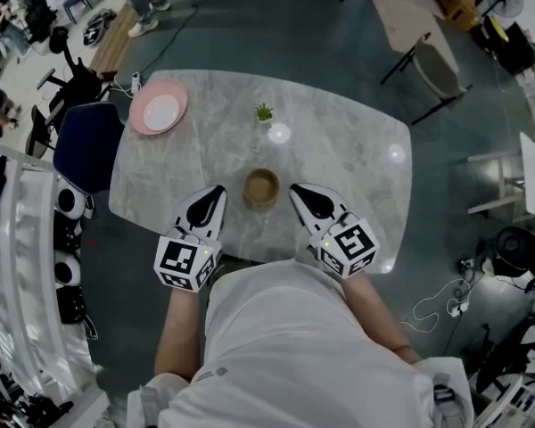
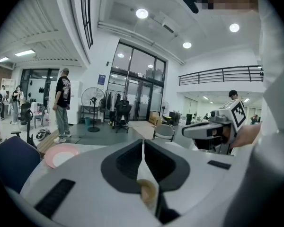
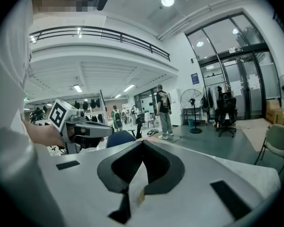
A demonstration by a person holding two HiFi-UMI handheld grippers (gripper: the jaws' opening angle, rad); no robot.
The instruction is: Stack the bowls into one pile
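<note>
Round brown bowl [image 1: 261,187] on grey marbled table [image 1: 357,150], between left gripper [image 1: 218,192] and right gripper [image 1: 295,189], both jaws pressed together, empty, white bowl [image 1: 161,111] nested in smooth pink bowl [image 1: 139,119] at far-left corner

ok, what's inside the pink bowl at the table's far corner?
A smaller white bowl sits nested in the pink bowl. The white bowl looks empty. The pink bowl's bottom is covered by it, so anything underneath can't be seen.

Three bowls, two already nested
A small brown bowl [image 1: 261,186] sits upright between the left tongs [image 1: 217,190] and right tongs [image 1: 295,188]. Well beyond the left tongs, a shallow pink bowl [image 1: 136,114] holds a white one [image 1: 161,111].
</note>
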